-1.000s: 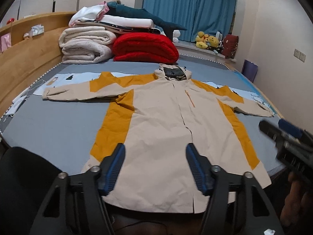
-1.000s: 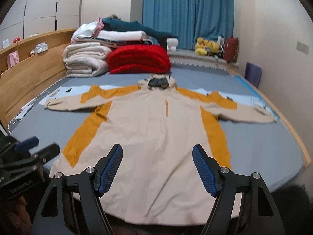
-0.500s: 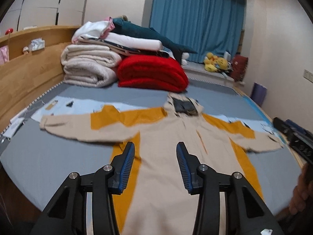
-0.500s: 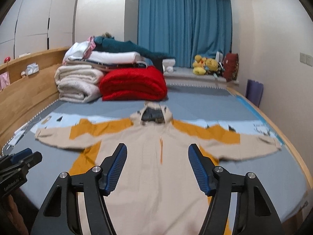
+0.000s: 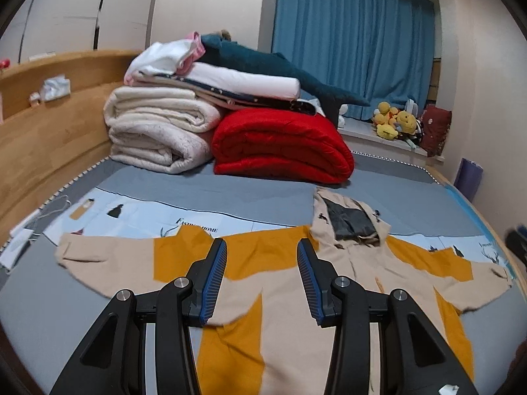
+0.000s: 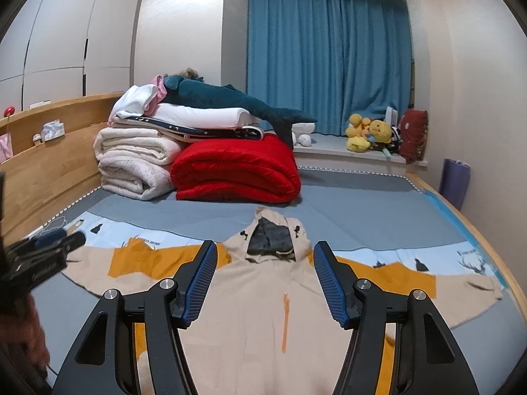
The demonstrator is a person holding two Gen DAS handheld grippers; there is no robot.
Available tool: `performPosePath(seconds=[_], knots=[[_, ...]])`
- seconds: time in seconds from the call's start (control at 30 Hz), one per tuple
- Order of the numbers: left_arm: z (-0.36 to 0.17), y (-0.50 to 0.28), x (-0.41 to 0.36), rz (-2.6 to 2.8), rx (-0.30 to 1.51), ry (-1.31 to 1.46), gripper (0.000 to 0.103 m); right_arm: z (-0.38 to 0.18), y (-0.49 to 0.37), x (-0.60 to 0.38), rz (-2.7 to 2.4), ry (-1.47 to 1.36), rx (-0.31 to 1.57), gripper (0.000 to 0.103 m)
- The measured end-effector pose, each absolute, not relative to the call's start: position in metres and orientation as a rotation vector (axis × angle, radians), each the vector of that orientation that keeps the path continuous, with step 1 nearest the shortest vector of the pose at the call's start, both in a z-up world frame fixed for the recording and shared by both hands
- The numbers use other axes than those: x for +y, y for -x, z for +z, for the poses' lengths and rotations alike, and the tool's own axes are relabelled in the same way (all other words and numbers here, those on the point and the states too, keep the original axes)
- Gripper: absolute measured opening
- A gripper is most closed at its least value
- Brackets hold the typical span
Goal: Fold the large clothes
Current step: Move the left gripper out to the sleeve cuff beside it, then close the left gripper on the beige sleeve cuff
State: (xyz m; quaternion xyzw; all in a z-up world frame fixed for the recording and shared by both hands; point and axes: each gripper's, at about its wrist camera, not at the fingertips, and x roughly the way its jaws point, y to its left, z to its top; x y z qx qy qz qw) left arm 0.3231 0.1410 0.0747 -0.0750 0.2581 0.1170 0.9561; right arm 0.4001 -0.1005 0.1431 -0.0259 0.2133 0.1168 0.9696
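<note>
A beige hooded jacket with orange panels (image 5: 296,316) lies flat, front up, on the grey bed (image 5: 230,194), sleeves spread to both sides and hood (image 5: 349,220) toward the far end. It also shows in the right wrist view (image 6: 257,322). My left gripper (image 5: 262,250) is open and empty above the jacket's left shoulder. My right gripper (image 6: 265,250) is open and empty above the chest, just short of the hood (image 6: 270,237). The left gripper also shows at the left edge of the right wrist view (image 6: 42,256).
Folded white blankets (image 5: 158,138) and a red quilt (image 5: 280,144) with a plush shark (image 5: 263,65) on top stand at the bed's far end. A wooden headboard (image 5: 49,138) runs along the left. A light blue printed cloth (image 5: 138,217) lies under the sleeves.
Both grippers have moved forward over the jacket from its hem toward the shoulders and hood. Both stay open and empty.
</note>
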Motion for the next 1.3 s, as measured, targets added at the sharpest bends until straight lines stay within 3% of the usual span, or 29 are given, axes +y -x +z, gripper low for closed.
performPosePath(seconds=[0.13,0.33,0.77,0.93,1.2,1.3], knots=[[0.039,-0.343,0.175,0.292,0.534,0.111,0.041,0.111,-0.423,-0.105,0.248,0.003,0.53,0.062],[-0.02,-0.364,0.256,0.371,0.7,0.186,0.041,0.087,-0.457,-0.11,0.246,-0.005,0.606,0.062],[-0.099,-0.316,0.474,0.624,0.767,0.551,0.041,0.059,-0.498,-0.108,0.225,-0.003,0.672,0.061],[-0.12,-0.298,0.523,0.68,0.741,0.707,0.041,0.046,-0.506,-0.099,0.248,0.024,0.697,0.031],[-0.153,-0.292,0.561,0.672,0.756,0.867,0.041,0.022,-0.521,-0.087,0.259,0.029,0.765,0.032],[-0.16,-0.292,0.568,0.681,0.771,0.894,0.041,0.013,-0.526,-0.086,0.259,0.038,0.792,0.04]])
